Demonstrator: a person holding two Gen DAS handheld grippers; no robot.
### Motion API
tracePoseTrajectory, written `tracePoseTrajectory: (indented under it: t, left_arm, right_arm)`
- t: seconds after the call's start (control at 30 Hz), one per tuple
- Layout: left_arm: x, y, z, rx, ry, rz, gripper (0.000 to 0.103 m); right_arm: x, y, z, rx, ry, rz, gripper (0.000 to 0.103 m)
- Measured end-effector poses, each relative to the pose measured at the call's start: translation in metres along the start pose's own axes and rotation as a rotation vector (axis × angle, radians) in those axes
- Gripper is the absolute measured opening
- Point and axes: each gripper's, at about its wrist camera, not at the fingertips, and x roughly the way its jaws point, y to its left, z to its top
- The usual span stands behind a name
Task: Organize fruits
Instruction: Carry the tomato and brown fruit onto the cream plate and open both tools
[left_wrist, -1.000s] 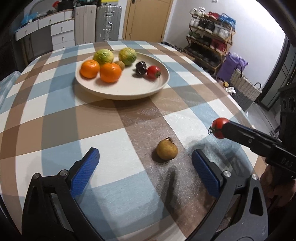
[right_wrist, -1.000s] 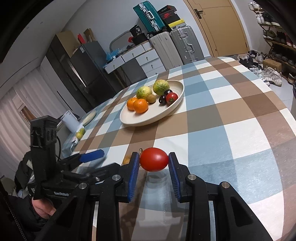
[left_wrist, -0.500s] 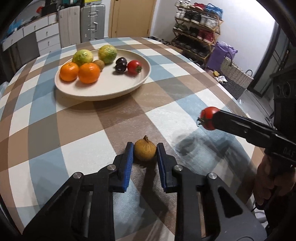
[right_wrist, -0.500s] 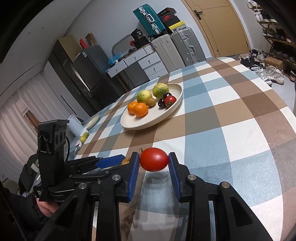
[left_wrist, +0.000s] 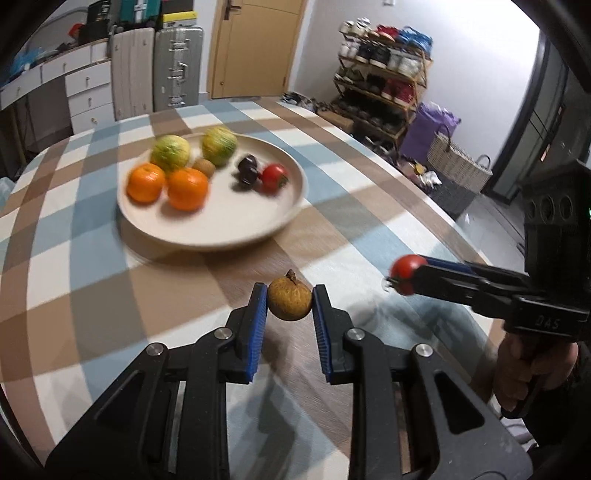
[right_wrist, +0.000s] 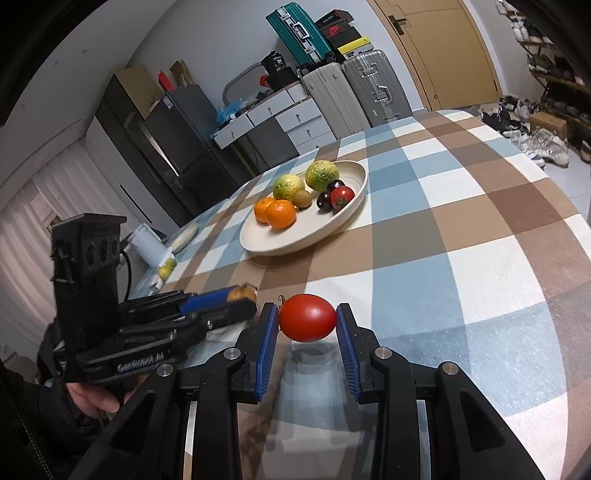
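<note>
My left gripper (left_wrist: 289, 299) is shut on a small brown longan (left_wrist: 289, 300), held just above the checked tablecloth. In the right wrist view that same longan (right_wrist: 242, 294) shows at the left gripper's tips. My right gripper (right_wrist: 307, 318) is shut on a red cherry tomato (right_wrist: 307, 317), also off the cloth; from the left wrist view the tomato (left_wrist: 406, 269) hangs to the right. Further back stands a cream plate (left_wrist: 221, 236) (right_wrist: 255, 245) with two oranges (left_wrist: 168, 184), two green-yellow citrus fruits, a kiwi, a dark plum (left_wrist: 247, 168) and another tomato (left_wrist: 274, 177).
The round table's edge (left_wrist: 424, 192) curves away on the right, with a shoe rack (left_wrist: 380, 92) and a wicker basket (left_wrist: 456, 164) beyond it. A white cup (right_wrist: 146, 243) and a small fruit (right_wrist: 167, 266) sit at the far left edge. A hand (left_wrist: 524, 369) holds the right gripper.
My left gripper went from wide open around the longan to shut on it, then lifted it slightly off the cloth. The right gripper kept still with its tomato.
</note>
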Motion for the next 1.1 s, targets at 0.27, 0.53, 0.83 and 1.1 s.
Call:
tracePoseTrajectory:
  t: [0.27,0.53,0.83,1.1]
  left_arm:
    - [0.001,0.052,0.021,-0.081,-0.032,0.042,0.022]
    - [0.012,0.085,0.045,-0.108,-0.059,0.055,0.022]
    - [0.024,0.106,0.065,-0.126,-0.096,0.075,0.022]
    - [0.038,0.121,0.066,-0.170,-0.070,0.058,0.022]
  right_arm:
    - [0.018,0.005,0.030,-0.022,0.005,0.010,0.033]
    - [0.058,0.012,0.067,-0.064,0.022,0.018,0.033]
    - [0.113,0.014,0.106,-0.101,0.070,-0.024,0.033]
    - [0.144,0.016,0.128,-0.108,0.086,-0.053,0.033]
